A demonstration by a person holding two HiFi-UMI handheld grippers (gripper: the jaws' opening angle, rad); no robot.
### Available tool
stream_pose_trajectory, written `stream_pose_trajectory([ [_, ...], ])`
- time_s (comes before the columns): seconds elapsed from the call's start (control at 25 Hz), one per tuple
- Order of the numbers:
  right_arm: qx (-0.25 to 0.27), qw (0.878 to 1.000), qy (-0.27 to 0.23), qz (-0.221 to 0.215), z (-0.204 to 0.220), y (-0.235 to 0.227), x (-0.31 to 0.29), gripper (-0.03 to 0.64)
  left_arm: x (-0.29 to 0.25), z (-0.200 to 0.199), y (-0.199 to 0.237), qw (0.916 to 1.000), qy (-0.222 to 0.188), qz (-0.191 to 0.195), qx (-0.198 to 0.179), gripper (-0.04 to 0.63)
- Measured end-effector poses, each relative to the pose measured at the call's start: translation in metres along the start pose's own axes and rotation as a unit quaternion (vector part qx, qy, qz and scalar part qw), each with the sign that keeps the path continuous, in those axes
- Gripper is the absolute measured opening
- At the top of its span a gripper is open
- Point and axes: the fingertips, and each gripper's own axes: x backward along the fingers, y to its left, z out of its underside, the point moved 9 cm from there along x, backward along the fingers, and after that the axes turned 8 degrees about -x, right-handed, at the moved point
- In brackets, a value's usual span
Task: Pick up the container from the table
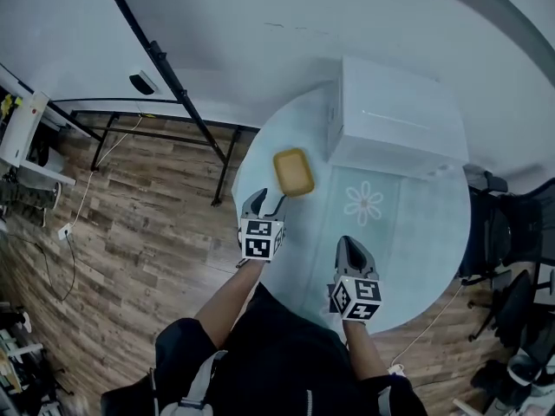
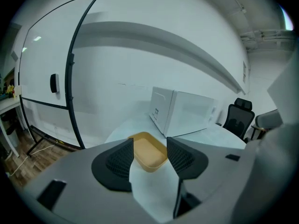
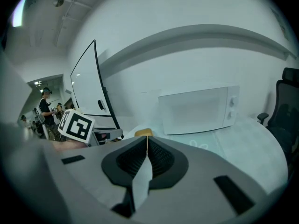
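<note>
Container (image 1: pixel 294 172) — a shallow mustard-yellow tray with rounded corners — lies flat on the round pale worktop (image 1: pixel 416 258), just off the front left corner of the white microwave (image 1: pixel 395 115). The left gripper (image 1: pixel 267 199) points at it from the side away from the microwave. Its jaws stand wide apart, and the container's near end shows between their tips with neither pad pressing on it. The right gripper (image 1: pixel 351 243) hangs over the worktop in front of the microwave's door, on the near side of a flower print (image 1: pixel 364 204) — its jaws are closed together with nothing between them, well apart from the container.
</note>
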Motion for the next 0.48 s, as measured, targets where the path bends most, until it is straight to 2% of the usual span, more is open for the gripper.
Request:
stream_pose_trajectory([
  [0.28, -0.013, 0.999, 0.010, 0.029, -0.003, -0.007, -0.014, 0.025, -0.066, 0.022, 0.023, 0.9974, 0.066, -0.017, 0.022, 0.215],
  [0.48, -0.025, 0.998, 0.017, 0.052, -0.001, -0.011, -0.019, 0.025, -0.102, 0.035, 0.034, 0.9936, 0.106, -0.014, 0.038, 0.215],
])
